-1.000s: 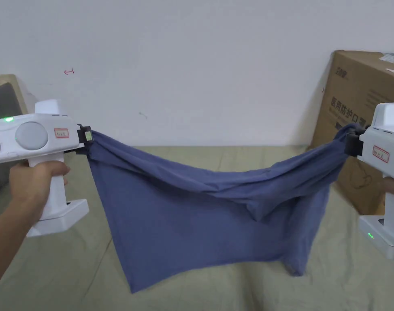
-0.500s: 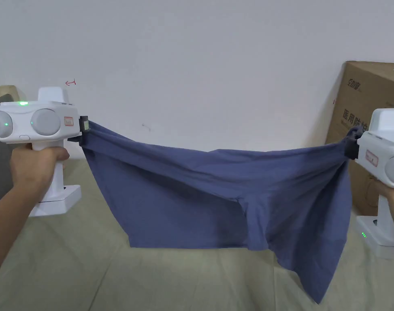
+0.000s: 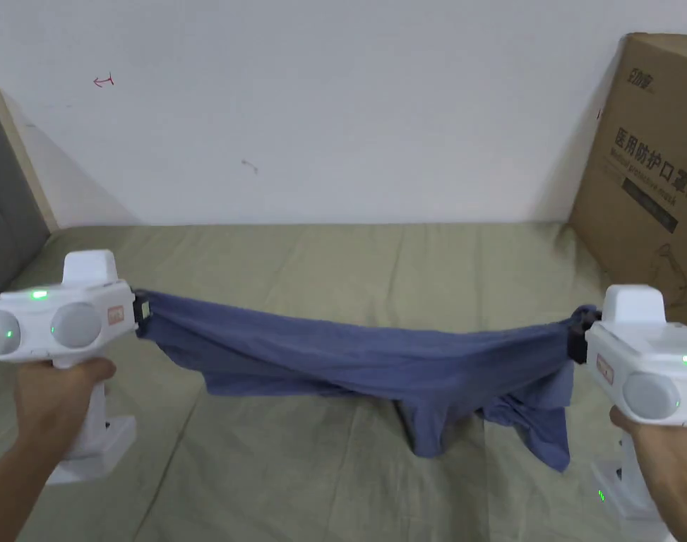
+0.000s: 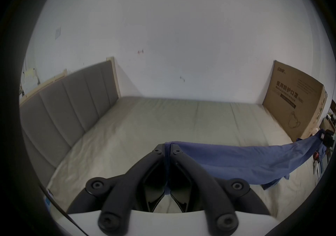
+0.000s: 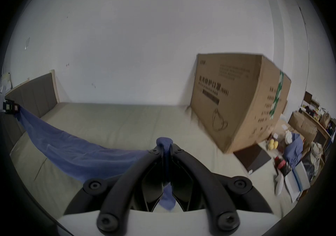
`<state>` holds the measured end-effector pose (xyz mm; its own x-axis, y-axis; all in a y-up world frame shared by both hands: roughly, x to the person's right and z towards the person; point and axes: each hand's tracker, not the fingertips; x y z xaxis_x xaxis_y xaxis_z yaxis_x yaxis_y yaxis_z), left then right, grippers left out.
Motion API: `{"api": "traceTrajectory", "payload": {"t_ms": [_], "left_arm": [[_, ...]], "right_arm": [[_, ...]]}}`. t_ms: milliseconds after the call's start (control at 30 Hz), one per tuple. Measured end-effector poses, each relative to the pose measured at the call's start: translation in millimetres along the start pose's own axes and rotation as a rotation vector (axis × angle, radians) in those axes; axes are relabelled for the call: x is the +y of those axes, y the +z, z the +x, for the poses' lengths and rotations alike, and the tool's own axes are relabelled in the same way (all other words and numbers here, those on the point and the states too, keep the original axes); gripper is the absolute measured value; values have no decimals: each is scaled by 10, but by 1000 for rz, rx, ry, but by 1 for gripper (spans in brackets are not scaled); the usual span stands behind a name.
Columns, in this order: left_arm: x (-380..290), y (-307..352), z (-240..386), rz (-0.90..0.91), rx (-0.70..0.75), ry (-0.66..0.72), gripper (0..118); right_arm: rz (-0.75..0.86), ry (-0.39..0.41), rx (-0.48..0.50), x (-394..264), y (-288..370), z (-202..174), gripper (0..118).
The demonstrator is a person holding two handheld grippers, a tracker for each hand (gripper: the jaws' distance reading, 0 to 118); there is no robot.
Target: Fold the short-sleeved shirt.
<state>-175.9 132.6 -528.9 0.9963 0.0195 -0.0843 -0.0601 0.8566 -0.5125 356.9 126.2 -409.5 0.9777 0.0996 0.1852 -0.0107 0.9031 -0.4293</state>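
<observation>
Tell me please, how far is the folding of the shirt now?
Done: both tools hold it, the left tool and the right tool each shut on one end of the blue shirt. In hand: it hangs stretched between them, its lower part reaching the bed. Left: laying it flat and every fold; none shows yet.

Illumination is even, soft and moderately bright. Both gripper views show strong fisheye distortion with black vignetted corners, slight blur and dimmer tone. The head view is sharp, with faint shadows.
</observation>
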Motion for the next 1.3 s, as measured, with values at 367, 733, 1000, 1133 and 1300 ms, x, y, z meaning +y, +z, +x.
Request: {"api": "traceTrajectory", "payload": {"t_ms": [367,733,1000,1133,1300], "left_arm": [[-1441,768,-448,-113,-1,37,0],[-2302,1840,-757,-149,14,34,0],[-2853,2102,-966,-262,61,71,0],[-3127,2025,-947,-353,98,12,0],[-3288,1828,-944,-452,101,-17,0]], "right_arm": [[-125,-16,28,-1046,906,51,3],[-162,-38,35,-1801,1797,197,3],[-312,-45,29,-2399,2116,274,3],[-461,-34,22,-2596,2115,197,3],[-580,-53,29,-2650,2038,136,3]]}}
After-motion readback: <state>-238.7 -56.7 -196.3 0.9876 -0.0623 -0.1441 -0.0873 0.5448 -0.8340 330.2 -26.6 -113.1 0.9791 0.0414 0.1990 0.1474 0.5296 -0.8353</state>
